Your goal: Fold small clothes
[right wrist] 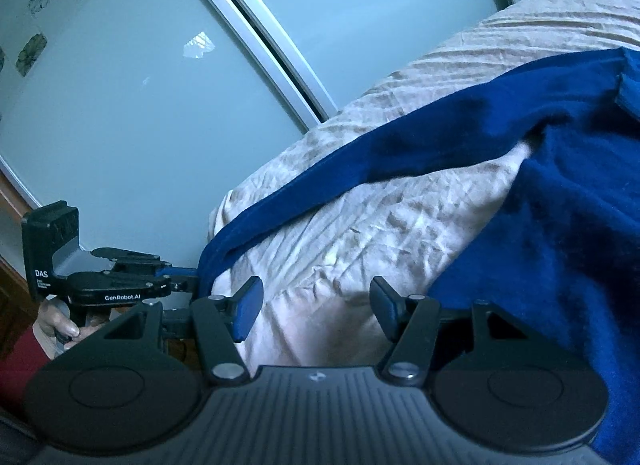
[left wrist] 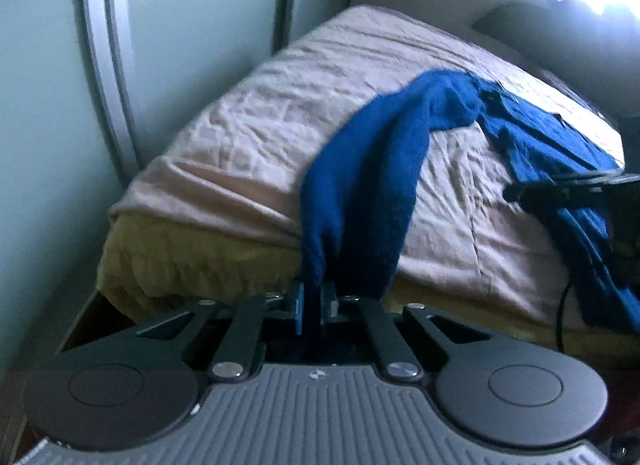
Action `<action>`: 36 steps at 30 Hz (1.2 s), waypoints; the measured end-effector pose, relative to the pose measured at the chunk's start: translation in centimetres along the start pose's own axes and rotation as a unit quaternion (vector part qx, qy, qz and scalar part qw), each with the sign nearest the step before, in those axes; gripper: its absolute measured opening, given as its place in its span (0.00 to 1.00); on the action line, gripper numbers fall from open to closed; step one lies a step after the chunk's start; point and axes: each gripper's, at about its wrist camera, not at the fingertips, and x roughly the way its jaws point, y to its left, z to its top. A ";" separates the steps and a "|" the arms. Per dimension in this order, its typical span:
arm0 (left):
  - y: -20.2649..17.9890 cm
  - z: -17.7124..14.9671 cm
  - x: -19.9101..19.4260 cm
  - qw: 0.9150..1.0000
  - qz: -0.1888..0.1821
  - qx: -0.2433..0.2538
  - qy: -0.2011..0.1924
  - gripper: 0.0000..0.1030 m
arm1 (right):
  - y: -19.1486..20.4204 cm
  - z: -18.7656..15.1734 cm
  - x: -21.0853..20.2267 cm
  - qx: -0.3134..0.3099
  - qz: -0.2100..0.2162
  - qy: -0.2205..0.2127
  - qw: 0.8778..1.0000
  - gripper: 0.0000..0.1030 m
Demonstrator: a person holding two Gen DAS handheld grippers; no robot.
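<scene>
A blue knit sweater (left wrist: pixel 372 169) lies across the beige bedspread (left wrist: pixel 256 113). My left gripper (left wrist: pixel 314 301) is shut on the end of one sleeve and holds it stretched off the bed's near edge. In the right wrist view the same sleeve (right wrist: pixel 360 161) runs left to the left gripper (right wrist: pixel 188 277), and the sweater's body (right wrist: pixel 560 225) covers the right side. My right gripper (right wrist: pixel 316 305) is open and empty over bare bedspread (right wrist: pixel 380 217), just left of the sweater's body.
Pale green sliding wardrobe doors (right wrist: pixel 140 105) with silver frames stand close along the bed's far side. A yellow bed skirt (left wrist: pixel 200 261) hangs below the bedspread. The right gripper (left wrist: pixel 572 185) shows at the right edge of the left wrist view.
</scene>
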 end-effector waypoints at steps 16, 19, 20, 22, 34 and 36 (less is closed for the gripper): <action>-10.9 14.9 -2.9 0.981 0.015 0.065 -0.182 0.05 | -4.3 -0.4 -10.1 0.061 -0.108 -0.139 0.983 0.57; -14.3 17.0 -1.8 0.976 0.005 0.088 -0.199 0.06 | -5.8 -1.2 -12.4 0.090 -0.132 -0.169 0.973 0.57; -15.4 17.6 -1.4 0.975 0.001 0.096 -0.202 0.06 | -6.5 -1.6 -13.3 0.103 -0.139 -0.180 0.968 0.57; -17.9 18.7 -0.6 0.973 -0.017 0.109 -0.202 0.06 | -7.8 -2.3 -15.0 0.126 -0.152 -0.200 0.960 0.57; -33.5 20.5 4.7 0.950 -0.130 0.209 -0.192 0.06 | -12.4 -6.8 -22.9 0.228 -0.238 -0.321 0.888 0.57; -35.8 20.2 5.8 0.947 -0.150 0.220 -0.181 0.06 | -12.9 -7.5 -24.2 0.238 -0.259 -0.345 0.870 0.58</action>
